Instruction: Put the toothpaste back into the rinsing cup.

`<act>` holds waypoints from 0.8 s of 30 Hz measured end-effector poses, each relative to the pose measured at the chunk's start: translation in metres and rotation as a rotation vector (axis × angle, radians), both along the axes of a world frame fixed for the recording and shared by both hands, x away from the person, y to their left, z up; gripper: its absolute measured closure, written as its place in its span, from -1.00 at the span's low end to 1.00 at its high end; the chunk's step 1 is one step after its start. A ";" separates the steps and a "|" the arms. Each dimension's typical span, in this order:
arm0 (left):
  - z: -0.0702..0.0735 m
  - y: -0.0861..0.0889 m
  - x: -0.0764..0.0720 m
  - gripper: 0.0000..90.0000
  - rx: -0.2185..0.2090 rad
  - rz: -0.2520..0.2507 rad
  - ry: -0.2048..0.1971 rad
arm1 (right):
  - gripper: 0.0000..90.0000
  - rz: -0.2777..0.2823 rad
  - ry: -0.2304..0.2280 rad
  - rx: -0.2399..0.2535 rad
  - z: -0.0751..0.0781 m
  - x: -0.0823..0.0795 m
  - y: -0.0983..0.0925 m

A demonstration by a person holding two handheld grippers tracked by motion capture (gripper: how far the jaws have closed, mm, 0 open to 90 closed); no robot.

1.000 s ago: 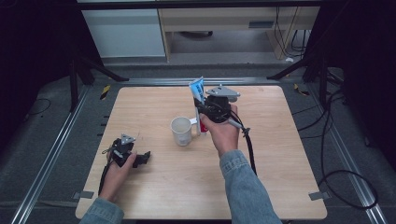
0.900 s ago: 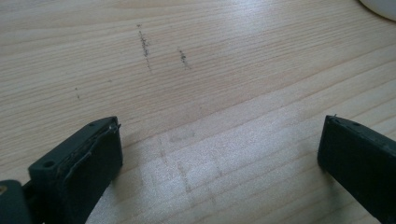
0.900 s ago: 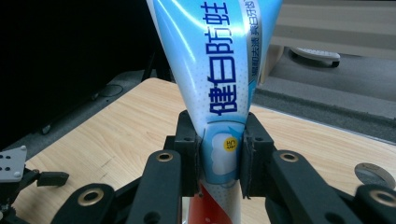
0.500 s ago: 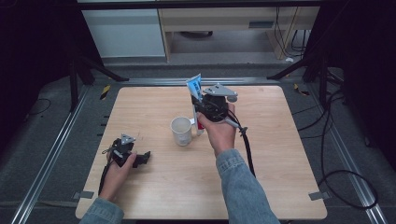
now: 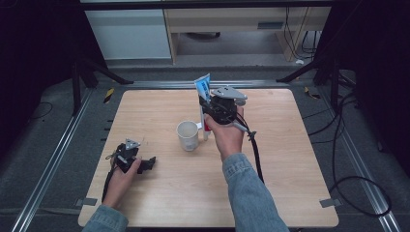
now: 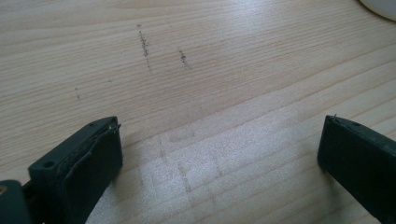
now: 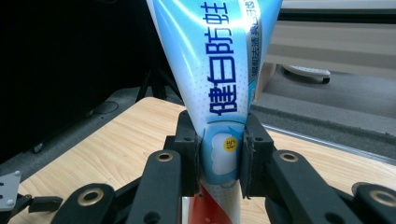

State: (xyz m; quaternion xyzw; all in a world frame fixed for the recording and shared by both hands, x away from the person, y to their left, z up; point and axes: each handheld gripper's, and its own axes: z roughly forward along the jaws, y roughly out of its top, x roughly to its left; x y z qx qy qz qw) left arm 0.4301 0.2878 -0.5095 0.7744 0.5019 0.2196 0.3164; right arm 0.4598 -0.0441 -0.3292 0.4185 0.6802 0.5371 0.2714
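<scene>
A blue and white toothpaste tube (image 5: 203, 90) with a red lower end stands upright above the wooden table, just right of a white cup (image 5: 187, 135). My right gripper (image 5: 207, 112) is shut on the tube's lower part. In the right gripper view the tube (image 7: 219, 70) rises between the two pads, which press its sides, and my right gripper (image 7: 219, 158) holds it just above the red end. My left gripper (image 5: 149, 164) rests on the table at the front left, held by a hand. Its jaws stand wide apart over bare wood (image 6: 210, 140).
The table (image 5: 290, 169) is light wood with rounded corners, ringed by dark floor and metal rails. A cable (image 5: 256, 154) trails from the right gripper along the denim sleeve. The cup's rim (image 6: 380, 7) shows in the top right corner of the left gripper view. Cabinets stand beyond the far edge.
</scene>
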 end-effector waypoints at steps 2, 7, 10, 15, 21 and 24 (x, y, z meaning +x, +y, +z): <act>0.000 0.000 0.000 -1.00 0.000 0.000 0.000 | 0.62 -0.002 -0.007 0.000 0.001 0.000 0.000; 0.000 0.000 0.000 -1.00 0.000 0.000 0.000 | 0.62 -0.007 -0.021 0.005 0.003 0.001 0.003; 0.000 0.000 0.000 -1.00 0.000 0.000 0.000 | 0.62 -0.003 -0.025 0.010 0.003 0.001 0.006; 0.000 0.000 0.000 -1.00 0.000 -0.001 0.000 | 0.62 0.003 -0.035 0.009 0.004 0.001 0.011; 0.000 0.000 0.000 -1.00 -0.001 -0.001 0.000 | 0.62 0.006 -0.039 0.015 0.002 0.002 0.015; 0.000 0.000 0.000 -1.00 -0.001 -0.002 0.000 | 0.62 0.008 -0.039 0.019 0.002 0.003 0.017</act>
